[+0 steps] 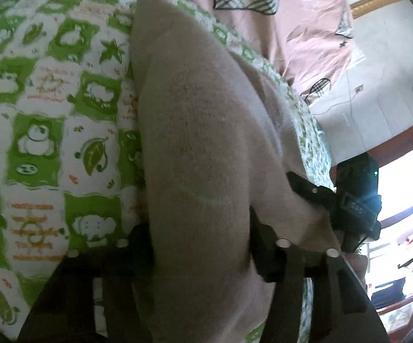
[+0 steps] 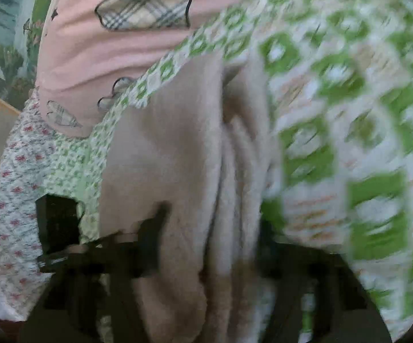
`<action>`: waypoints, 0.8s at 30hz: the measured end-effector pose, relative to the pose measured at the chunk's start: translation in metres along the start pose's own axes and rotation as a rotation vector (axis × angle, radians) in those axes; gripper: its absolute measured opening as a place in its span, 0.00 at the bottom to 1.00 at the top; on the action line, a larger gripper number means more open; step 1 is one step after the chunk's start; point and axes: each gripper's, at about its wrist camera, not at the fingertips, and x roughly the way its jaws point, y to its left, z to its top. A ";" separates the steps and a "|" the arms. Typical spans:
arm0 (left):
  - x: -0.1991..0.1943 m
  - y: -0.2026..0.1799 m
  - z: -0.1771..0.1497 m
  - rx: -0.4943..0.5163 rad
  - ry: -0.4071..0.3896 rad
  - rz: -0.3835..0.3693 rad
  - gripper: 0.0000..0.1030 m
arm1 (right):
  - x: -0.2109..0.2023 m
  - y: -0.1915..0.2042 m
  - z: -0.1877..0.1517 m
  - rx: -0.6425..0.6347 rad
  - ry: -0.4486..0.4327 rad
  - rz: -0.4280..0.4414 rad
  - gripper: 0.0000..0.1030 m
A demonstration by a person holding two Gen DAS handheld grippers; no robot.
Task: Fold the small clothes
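on the bed, over a green-and-white animal-print quilt (image 1: 43, 131), lay the beige knit garment (image 1: 200, 131), a fuzzy, sweater-like piece, bunched into a long ridge running from twelve o'clock down to six in the left wrist view. it looked soft and light, limp enough to sag wherever it was not supported, with a nap that should not slide easily between pads. nothing fragile about it; the risk i judged was layers slipping apart or a fold dragging the quilt.

the left gripper (image 1: 203, 245) straddled the near end of that ridge, its dark fingers (image 1: 140, 243) standing at either side of the cloth; the fabric sat between them, but i could not tell whether the pads were actually pressing. the right gripper (image 2: 209, 237) was likewise set astride the garment's pleated folds at six o'clock in its own view, much blurred, so its hold was no clearer. at nine o'clock there the other tool showed dark at the garment's edge.

beyond, at twelve o'clock, was a pink duvet (image 2: 106, 57) with plaid heart patches.

best hold, i thought, was on the hem corners or a doubled edge, taking every layer together.
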 end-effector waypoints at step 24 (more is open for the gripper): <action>-0.205 0.090 -0.125 -0.029 -0.195 0.193 0.45 | 0.092 0.153 -0.109 -0.243 0.113 0.145 0.37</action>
